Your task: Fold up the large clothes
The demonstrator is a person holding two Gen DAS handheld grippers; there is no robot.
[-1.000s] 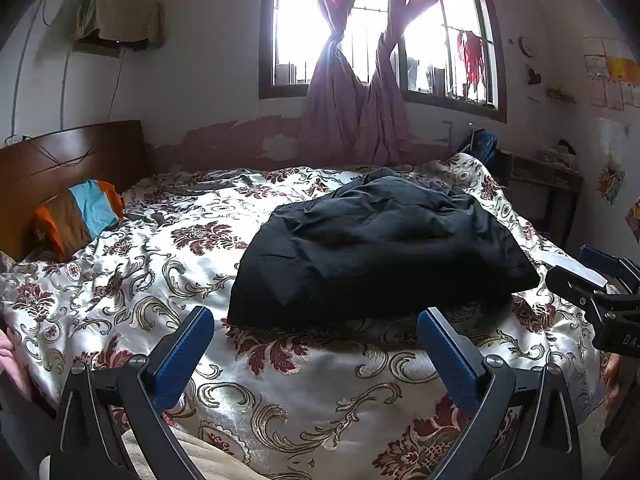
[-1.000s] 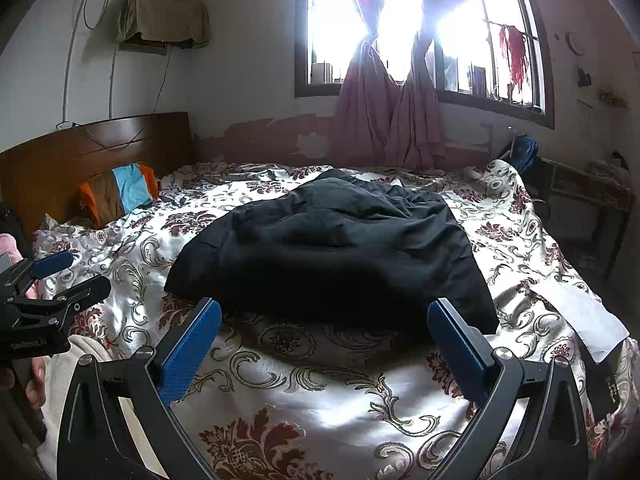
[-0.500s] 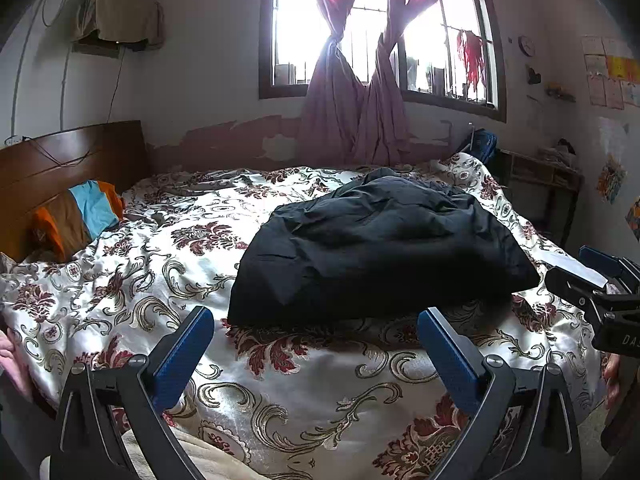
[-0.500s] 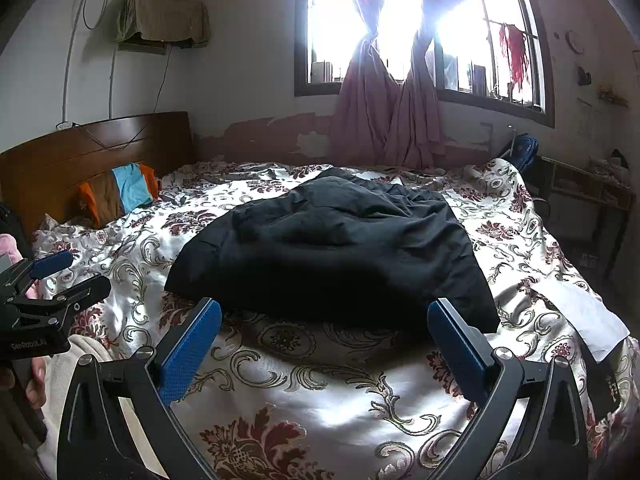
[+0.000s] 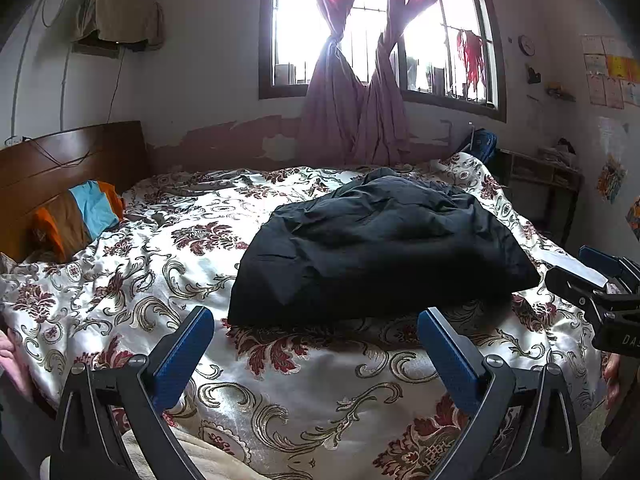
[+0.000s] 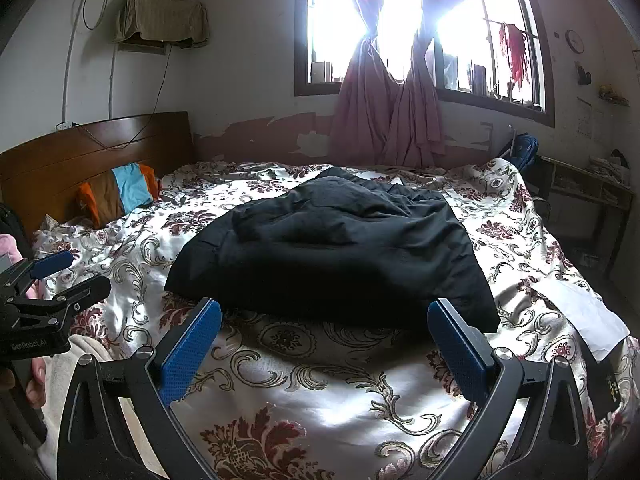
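A large black garment (image 5: 380, 248) lies in a rumpled heap on the flowered bedspread (image 5: 168, 264); it also shows in the right wrist view (image 6: 336, 252). My left gripper (image 5: 316, 344) is open and empty, held short of the garment's near edge. My right gripper (image 6: 324, 340) is open and empty, also just short of the near edge. Each gripper shows at the side of the other's view: the right one (image 5: 596, 280), the left one (image 6: 52, 276).
A wooden headboard (image 5: 60, 160) and an orange, brown and blue pillow (image 5: 80, 216) are at the left. A window with tied pink curtains (image 5: 356, 120) is behind the bed. A white sheet of paper (image 6: 580, 316) lies on the bed's right edge. A desk (image 6: 588, 188) stands at right.
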